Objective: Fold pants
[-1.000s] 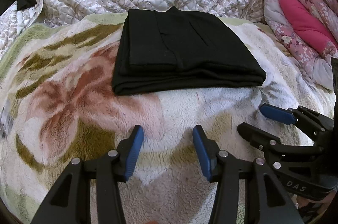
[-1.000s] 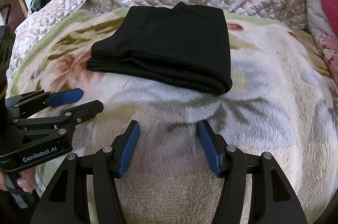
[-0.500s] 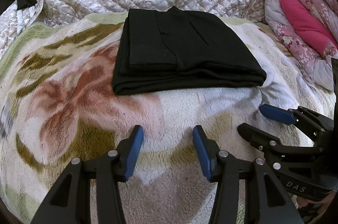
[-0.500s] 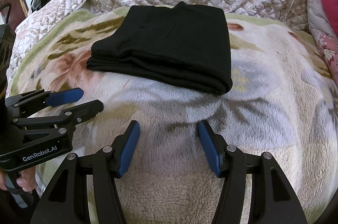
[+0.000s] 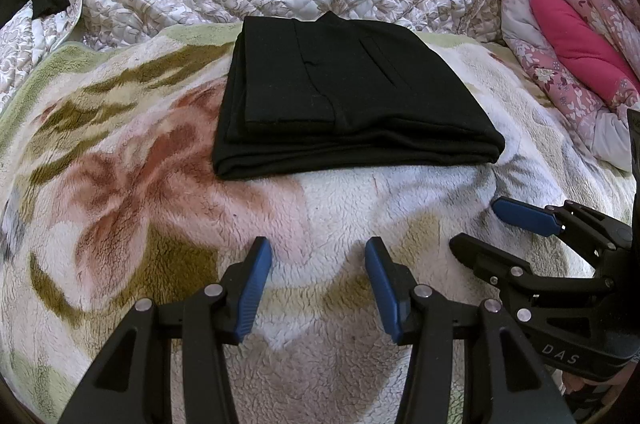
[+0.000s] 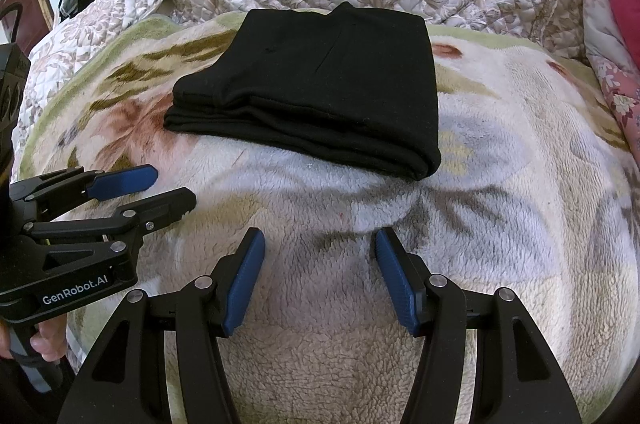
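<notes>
Black fabric pants (image 5: 352, 96) lie folded on the fleece blanket (image 5: 160, 224).
Your left gripper (image 5: 318, 264) and right gripper (image 6: 320, 256) hang parted, empty; only square edges if needed.

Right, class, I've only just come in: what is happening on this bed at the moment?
A person holds a two-finger gripper in each hand above a fleecy floral blanket. The black pants lie folded into a compact rectangle, untouched. The left gripper and right gripper are both open and empty, on the near side of the pants.
</notes>
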{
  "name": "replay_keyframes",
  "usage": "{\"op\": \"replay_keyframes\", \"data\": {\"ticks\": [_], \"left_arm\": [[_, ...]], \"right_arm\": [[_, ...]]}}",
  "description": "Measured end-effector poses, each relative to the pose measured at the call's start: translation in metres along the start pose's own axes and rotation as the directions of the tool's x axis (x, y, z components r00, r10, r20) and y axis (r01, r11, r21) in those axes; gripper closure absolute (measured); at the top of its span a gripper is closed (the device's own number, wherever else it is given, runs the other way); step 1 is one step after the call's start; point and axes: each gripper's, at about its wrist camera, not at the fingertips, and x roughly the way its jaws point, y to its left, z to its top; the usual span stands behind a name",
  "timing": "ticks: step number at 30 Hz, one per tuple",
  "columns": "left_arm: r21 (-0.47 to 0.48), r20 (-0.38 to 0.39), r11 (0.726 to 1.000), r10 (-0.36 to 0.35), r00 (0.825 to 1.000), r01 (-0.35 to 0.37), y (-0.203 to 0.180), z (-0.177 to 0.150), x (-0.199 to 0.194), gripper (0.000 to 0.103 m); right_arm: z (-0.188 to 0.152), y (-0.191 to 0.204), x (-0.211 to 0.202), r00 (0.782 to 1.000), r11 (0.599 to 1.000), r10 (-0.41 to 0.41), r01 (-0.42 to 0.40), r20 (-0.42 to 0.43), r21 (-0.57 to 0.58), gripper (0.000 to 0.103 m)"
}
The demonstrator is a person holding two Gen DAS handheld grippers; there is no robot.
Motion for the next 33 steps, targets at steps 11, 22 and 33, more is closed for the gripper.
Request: {"op": "replay_keyframes", "data": {"ticks": [11,22,33], "left_arm": [[0.0,-0.001,1.0,0.001,1.0,-0.001,-0.0003,-0.0002,-0.0001,0.051],[0.0,-0.002,1.0,0.001,1.0,-0.001,0.0004,-0.0013,-0.0002,0.051],[0.0,-0.003,1.0,0.001,1.0,-0.001,0.0002,-0.0003,-0.0002,0.051]], "right_arm": [[0.0032,0.0009,0.0016,1.0,1.0,-0.001,0.001,-0.002,-0.001,0.045],[0.0026,-0.0001,0.0014,1.0,1.0,0.0,0.0,-0.003,-0.002,0.045],[0.0041,0.0009,0.0021,1.0,1.0,0.0,0.0,-0.004,-0.003,0.045]]}}
